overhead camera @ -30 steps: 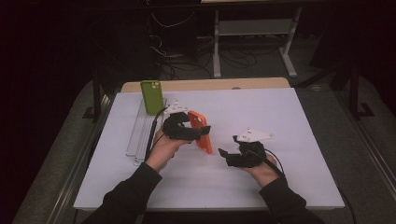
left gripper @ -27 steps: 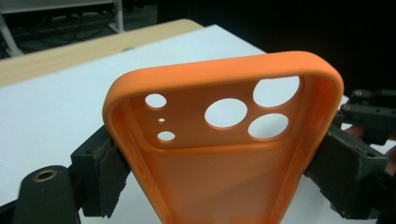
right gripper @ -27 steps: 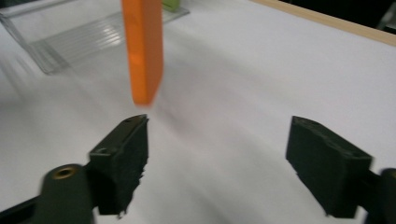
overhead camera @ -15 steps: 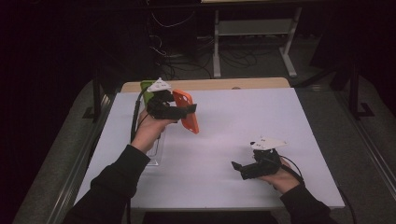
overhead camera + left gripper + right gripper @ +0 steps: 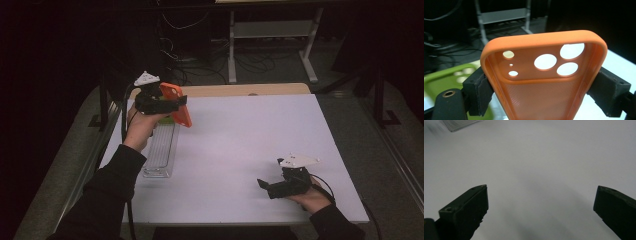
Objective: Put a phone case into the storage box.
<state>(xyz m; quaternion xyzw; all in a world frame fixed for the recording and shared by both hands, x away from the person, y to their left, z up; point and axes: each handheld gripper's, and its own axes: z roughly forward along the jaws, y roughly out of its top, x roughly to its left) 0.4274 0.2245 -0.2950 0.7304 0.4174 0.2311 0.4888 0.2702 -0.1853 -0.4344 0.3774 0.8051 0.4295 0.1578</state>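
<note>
An orange phone case (image 5: 176,103) with camera cut-outs hangs in the air over the table's far left, clamped by its two long sides in my left gripper (image 5: 172,103). In the left gripper view the orange phone case (image 5: 541,75) sits between both pads, its inside facing the camera. Behind it a green phone case (image 5: 446,77) shows, blurred. My right gripper (image 5: 264,186) rests low over the white table (image 5: 250,140) at the front right. Its jaws stand wide apart, and in the right gripper view my right gripper (image 5: 541,207) has only bare table between them.
A clear plastic tray (image 5: 161,150) lies along the table's left side, under the left hand; its corner (image 5: 459,123) shows in the right gripper view. Metal stands and cables sit on the dark floor beyond the far edge.
The left gripper has carried the orange case up and toward the far left, over the tray. The right gripper drew back toward the front right of the table.
</note>
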